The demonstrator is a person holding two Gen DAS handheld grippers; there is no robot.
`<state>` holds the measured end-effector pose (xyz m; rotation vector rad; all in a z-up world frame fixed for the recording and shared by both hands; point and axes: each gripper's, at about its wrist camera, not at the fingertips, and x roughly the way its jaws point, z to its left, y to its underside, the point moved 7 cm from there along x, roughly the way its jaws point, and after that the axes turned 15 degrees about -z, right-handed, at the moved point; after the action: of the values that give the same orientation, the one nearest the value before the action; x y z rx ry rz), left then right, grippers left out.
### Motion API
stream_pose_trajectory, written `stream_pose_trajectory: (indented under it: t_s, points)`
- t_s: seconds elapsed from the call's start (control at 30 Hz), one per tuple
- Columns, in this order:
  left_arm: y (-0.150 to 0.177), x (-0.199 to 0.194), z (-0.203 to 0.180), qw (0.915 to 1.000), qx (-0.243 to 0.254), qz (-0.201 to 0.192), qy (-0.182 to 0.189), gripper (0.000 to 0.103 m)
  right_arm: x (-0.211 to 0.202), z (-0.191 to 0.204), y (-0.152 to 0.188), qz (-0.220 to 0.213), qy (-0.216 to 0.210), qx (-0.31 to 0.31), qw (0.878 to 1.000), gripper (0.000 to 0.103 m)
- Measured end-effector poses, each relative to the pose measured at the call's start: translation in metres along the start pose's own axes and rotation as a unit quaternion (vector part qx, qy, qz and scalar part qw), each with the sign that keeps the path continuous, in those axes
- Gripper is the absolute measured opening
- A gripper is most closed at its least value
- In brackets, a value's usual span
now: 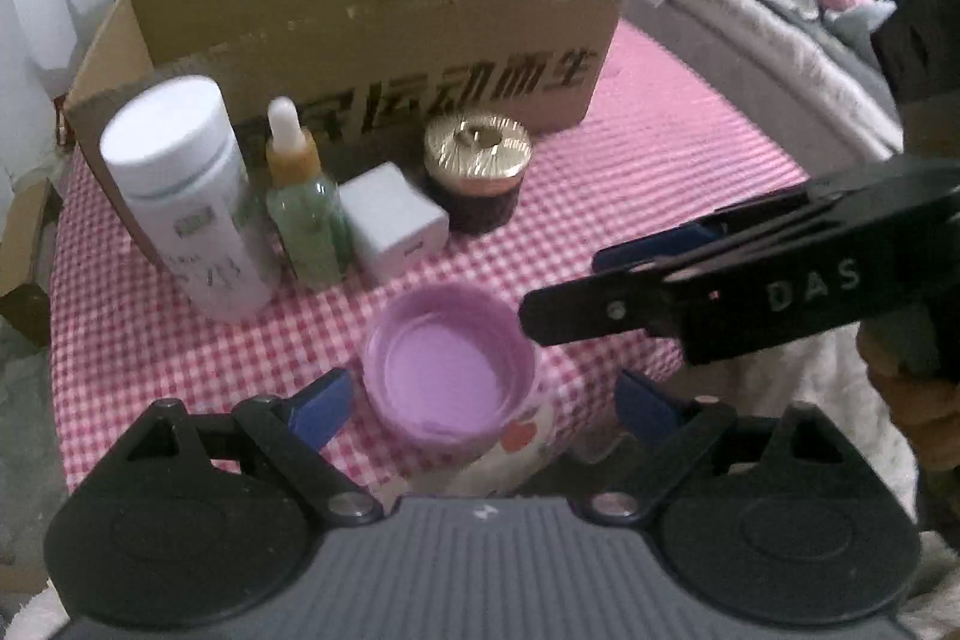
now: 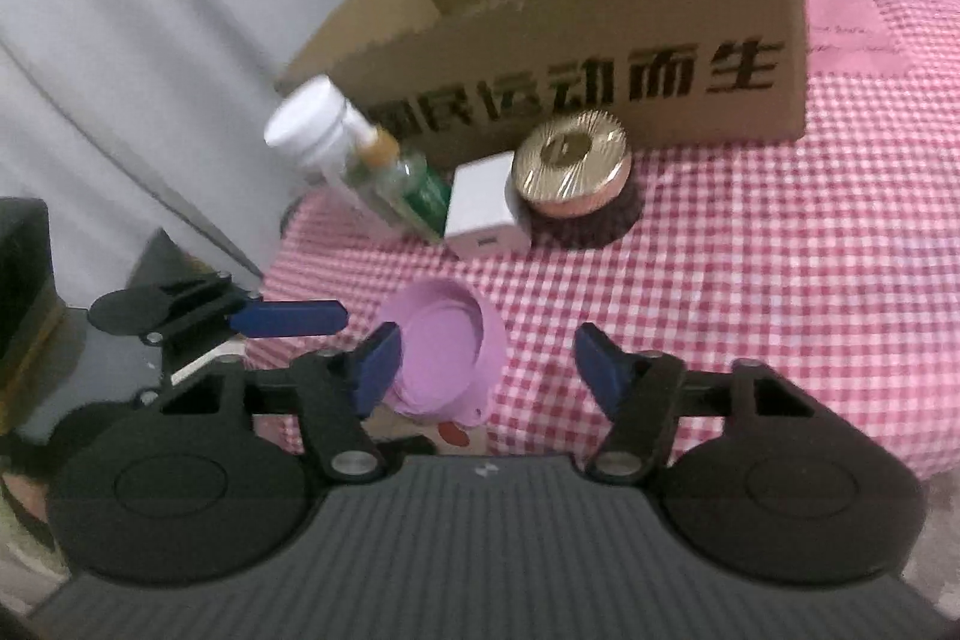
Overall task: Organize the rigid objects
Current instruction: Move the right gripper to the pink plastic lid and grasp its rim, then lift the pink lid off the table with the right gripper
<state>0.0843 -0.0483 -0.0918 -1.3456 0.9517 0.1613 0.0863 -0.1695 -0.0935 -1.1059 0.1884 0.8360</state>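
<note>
**Fingers spread around the purple lid**

Fingers (image 1: 327, 403) of the left gripper (image 1: 483, 403) are held spread, flanking the purple lid (image 1: 450, 370), which lies open-side up, well in front of the cardboard box (image 1: 372, 40). The right gripper (image 2: 486, 361) is likewise spread, nothing pinched. Light, stiff plastic is judged; its rim should be gripped.

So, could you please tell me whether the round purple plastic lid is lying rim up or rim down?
Rim up: the round purple plastic lid shows its hollow inside, resting on the checked cloth.
</note>
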Motion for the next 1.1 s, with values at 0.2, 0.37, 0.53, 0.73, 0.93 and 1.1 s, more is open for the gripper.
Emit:
stream_pose_trajectory:
  t_s: [0.2, 0.37, 0.53, 0.73, 0.93, 1.1]
  points:
    - [0.008, 0.012, -0.006, 0.9991, 0.037, 0.0, -0.02, 0.08, 0.02, 0.005, 0.012, 0.039, 0.001, -0.021, 0.999, 0.033]
    - [0.007, 0.018, -0.007, 0.9985, 0.048, -0.01, -0.024, 0.071, 0.029, -0.001, 0.01, 0.042, 0.008, -0.019, 0.999, 0.02]
    - [0.0, 0.025, -0.01, 0.998, 0.055, -0.024, -0.022, 0.071, 0.031, -0.012, 0.002, 0.031, 0.02, -0.011, 0.999, 0.017]
    - [-0.01, 0.037, -0.012, 0.9982, 0.046, -0.037, -0.01, 0.071, 0.031, -0.026, -0.005, 0.008, 0.035, -0.006, 0.999, 0.017]
    - [-0.01, 0.046, -0.012, 0.998, 0.055, -0.025, -0.017, 0.081, 0.026, -0.027, -0.005, 0.0, 0.039, -0.027, 0.999, 0.017]
    - [-0.012, 0.051, -0.011, 0.9985, 0.044, -0.031, -0.014, 0.08, 0.029, -0.022, -0.002, -0.011, 0.047, -0.045, 0.998, 0.017]
